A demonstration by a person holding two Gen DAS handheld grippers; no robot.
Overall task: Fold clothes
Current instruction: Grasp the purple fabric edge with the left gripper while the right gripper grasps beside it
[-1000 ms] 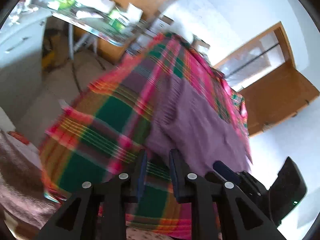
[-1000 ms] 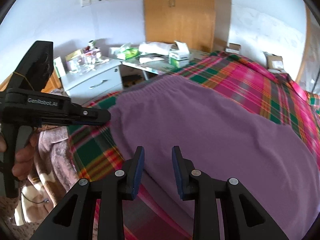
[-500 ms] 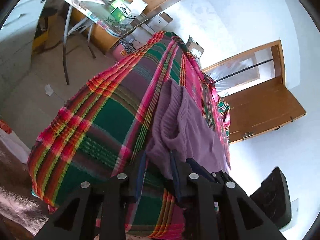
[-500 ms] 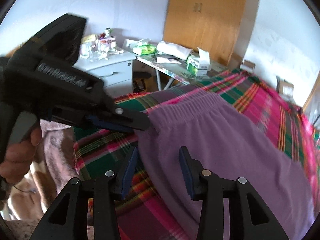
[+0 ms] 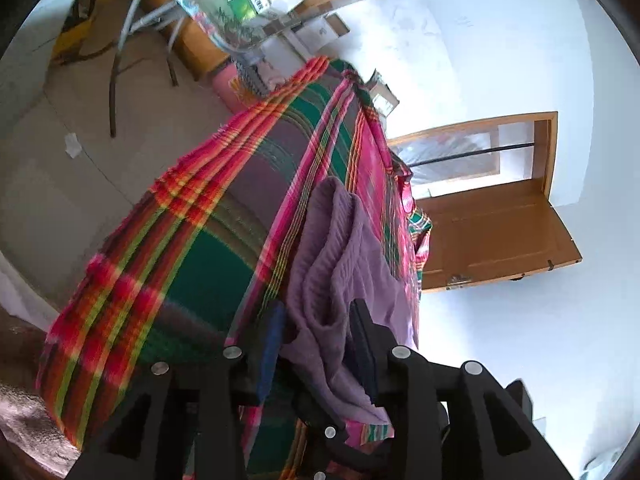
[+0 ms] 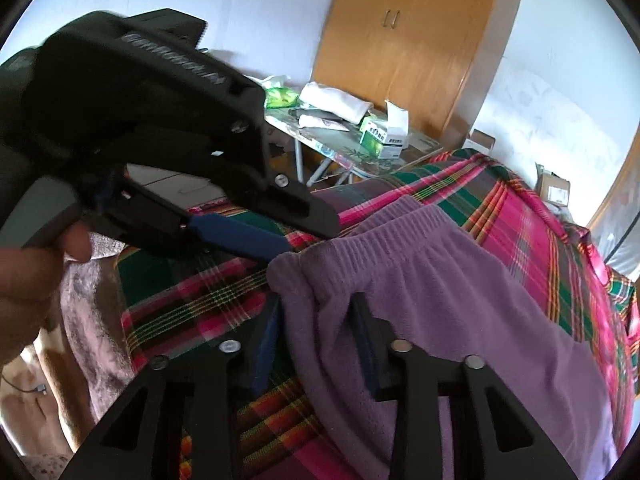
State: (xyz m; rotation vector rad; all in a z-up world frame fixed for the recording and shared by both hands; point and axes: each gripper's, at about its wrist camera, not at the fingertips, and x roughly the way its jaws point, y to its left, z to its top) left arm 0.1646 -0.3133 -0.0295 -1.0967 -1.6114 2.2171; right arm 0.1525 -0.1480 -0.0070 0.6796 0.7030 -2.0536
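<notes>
purple knit garment (image 6: 460,300) on plaid bed (image 6: 520,216), long axis running to lower right; waistband corner bunched between both tongs, left (image 5: 316,332) and right (image 6: 316,332), neither visibly clamped.

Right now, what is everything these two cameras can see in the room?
Garment: one, purple, ribbed waistband, lying on the bed.
Blanket: one, plaid pink, green and orange, covering the bed.
Folding table: one, cluttered with boxes and packets, beside the bed.
Wardrobe: one, orange wood, against the wall.
Door: one, orange wood, standing open.
Left tongs: one, black with blue pads, open around the waistband.
Right tongs: one, black, open over the garment's edge.
Hand: one, holding the left tongs.
</notes>
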